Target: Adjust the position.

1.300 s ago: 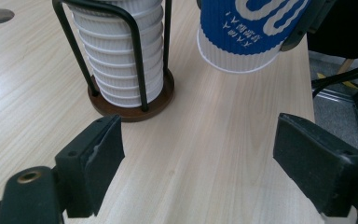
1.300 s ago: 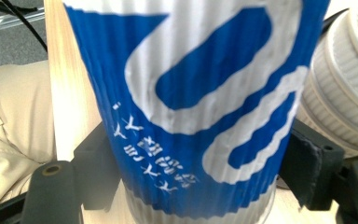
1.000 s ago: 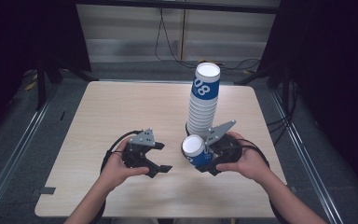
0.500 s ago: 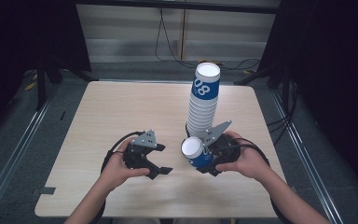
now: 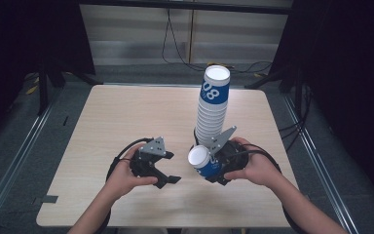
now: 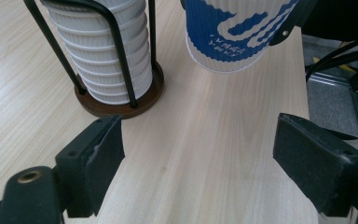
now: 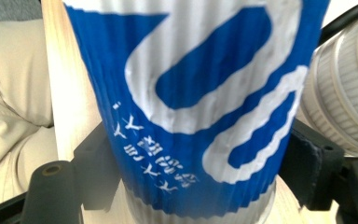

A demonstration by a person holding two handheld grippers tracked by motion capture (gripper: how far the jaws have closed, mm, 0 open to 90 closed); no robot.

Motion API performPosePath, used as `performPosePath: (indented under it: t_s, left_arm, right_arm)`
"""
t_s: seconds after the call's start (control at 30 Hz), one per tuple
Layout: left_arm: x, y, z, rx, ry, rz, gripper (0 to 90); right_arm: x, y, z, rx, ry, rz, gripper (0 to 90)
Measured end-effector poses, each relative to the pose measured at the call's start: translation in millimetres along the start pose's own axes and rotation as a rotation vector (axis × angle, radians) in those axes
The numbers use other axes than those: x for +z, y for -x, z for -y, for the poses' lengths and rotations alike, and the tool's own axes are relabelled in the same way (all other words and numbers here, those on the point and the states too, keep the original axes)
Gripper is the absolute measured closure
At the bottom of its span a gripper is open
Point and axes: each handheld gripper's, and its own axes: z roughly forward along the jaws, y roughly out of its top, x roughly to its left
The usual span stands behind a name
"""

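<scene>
A tall stack of white and blue paper cups (image 5: 213,102) stands upside down in a black wire holder with a brown base (image 6: 121,100) on the wooden table (image 5: 126,117). My right gripper (image 5: 209,168) is shut on a single blue and white paper cup (image 5: 202,161), held tilted just in front of the stack; both pads press its ribbed wall (image 7: 200,102). My left gripper (image 5: 168,178) sits to the left, open and empty, with its jaws wide apart over bare table (image 6: 200,172). In the left gripper view the held cup (image 6: 233,32) hangs ahead of the jaws.
Black cables (image 5: 175,39) run across the floor behind the table. Metal rails (image 5: 14,161) flank both sides. The person's light trousers (image 7: 14,93) lie near the table's front edge. Bare tabletop spreads to the left and behind the hands.
</scene>
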Motion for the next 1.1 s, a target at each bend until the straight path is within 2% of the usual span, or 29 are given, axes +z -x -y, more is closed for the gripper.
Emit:
performPosePath:
  t_s: [0.1, 0.13, 0.53, 0.7, 0.8, 0.87, 0.9, 0.93, 1.0, 1.07, 1.1]
  left_arm:
    - [-0.7, 0.2, -0.6, 0.003, 0.001, -0.001, 16.2]
    - [-0.9, 0.2, -0.5, 0.003, 0.001, -0.002, 16.2]
    - [0.9, 1.5, -0.6, 0.003, -0.006, 0.001, 16.1]
    - [1.4, 3.9, -3.5, 0.021, -0.008, 0.011, 16.1]
    - [2.1, 4.3, -3.8, 0.023, -0.008, 0.015, 16.1]
    - [2.7, 4.8, -3.5, 0.014, -0.004, 0.014, 16.1]
    - [3.0, 4.8, -3.4, 0.014, -0.004, 0.015, 16.1]
    - [3.1, 4.9, -3.4, 0.014, -0.004, 0.014, 16.1]
    - [3.3, 4.9, -3.9, 0.016, -0.002, 0.015, 16.1]
    - [3.7, 5.5, -4.0, 0.016, 0.001, 0.015, 16.1]
    - [4.0, 5.7, -4.1, 0.016, 0.000, 0.018, 16.1]
  right_arm:
    - [1.1, -0.1, -2.0, -0.024, -0.025, -0.008, 23.3]
    - [1.5, -1.2, -2.3, -0.013, -0.032, -0.005, 23.2]
    - [9.7, -3.7, -5.9, -0.023, -0.087, -0.023, 23.2]
    - [11.2, -3.8, -7.2, -0.017, -0.115, -0.028, 23.2]
    - [12.5, -3.6, -8.9, -0.032, -0.122, -0.034, 23.2]
    - [12.6, -4.8, -9.2, -0.020, -0.135, -0.032, 23.2]
    - [13.4, -4.3, -9.7, -0.036, -0.130, -0.035, 23.2]
    - [12.6, -5.6, -10.7, -0.025, -0.148, -0.036, 23.2]
    - [13.6, -5.1, -12.2, -0.045, -0.147, -0.038, 23.2]
    - [13.4, -6.4, -13.8, -0.030, -0.168, -0.042, 23.2]
    - [14.6, -6.0, -15.1, -0.042, -0.169, -0.042, 23.2]
